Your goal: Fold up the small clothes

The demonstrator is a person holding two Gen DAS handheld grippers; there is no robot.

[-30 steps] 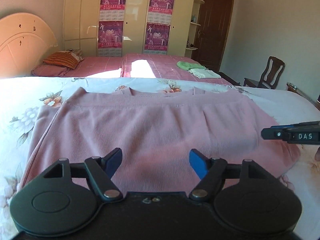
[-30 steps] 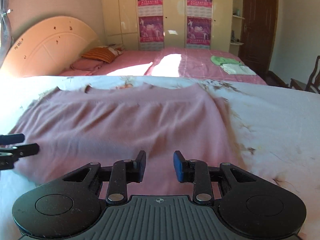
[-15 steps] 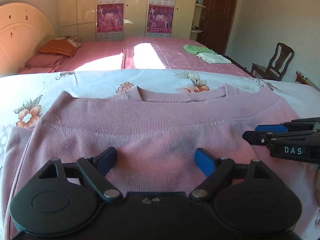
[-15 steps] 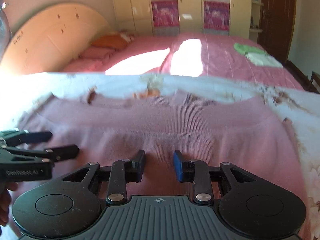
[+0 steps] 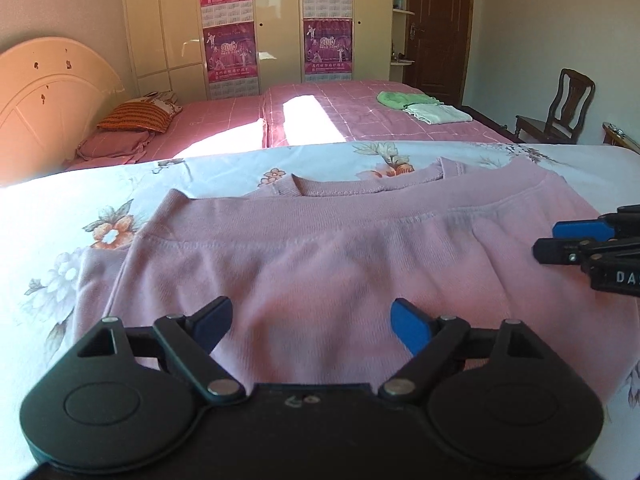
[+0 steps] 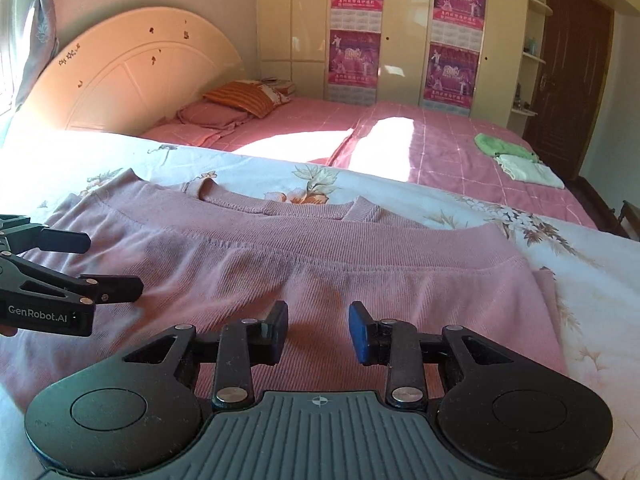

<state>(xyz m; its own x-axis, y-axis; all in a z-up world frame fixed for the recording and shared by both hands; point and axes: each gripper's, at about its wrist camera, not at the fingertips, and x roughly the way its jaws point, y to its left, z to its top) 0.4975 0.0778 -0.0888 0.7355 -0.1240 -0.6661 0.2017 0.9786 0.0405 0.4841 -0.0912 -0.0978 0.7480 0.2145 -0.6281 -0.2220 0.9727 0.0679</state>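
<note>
A pink knit sweater (image 5: 320, 248) lies on a floral bedsheet (image 5: 60, 220), folded across so its hem edge lies just below the neckline. It also shows in the right wrist view (image 6: 360, 264). My left gripper (image 5: 310, 322) is open and empty, hovering over the sweater's near left part. My right gripper (image 6: 318, 330) is open and empty over the near right part. Each gripper shows in the other's view: the right one (image 5: 560, 242) at the right edge, the left one (image 6: 108, 264) at the left edge.
Beyond the floral bed stands a pink bed (image 5: 360, 120) with striped pillows (image 5: 136, 118) and folded green and white clothes (image 5: 424, 108). A cream headboard (image 6: 132, 72), wardrobes with posters (image 5: 276, 20), a brown door (image 5: 436, 20) and a wooden chair (image 5: 560, 108) lie behind.
Both grippers have moved forward over the sweater and risen a little. The neckline and folded hem edge now sit nearer in both views. Both stay open and empty.
</note>
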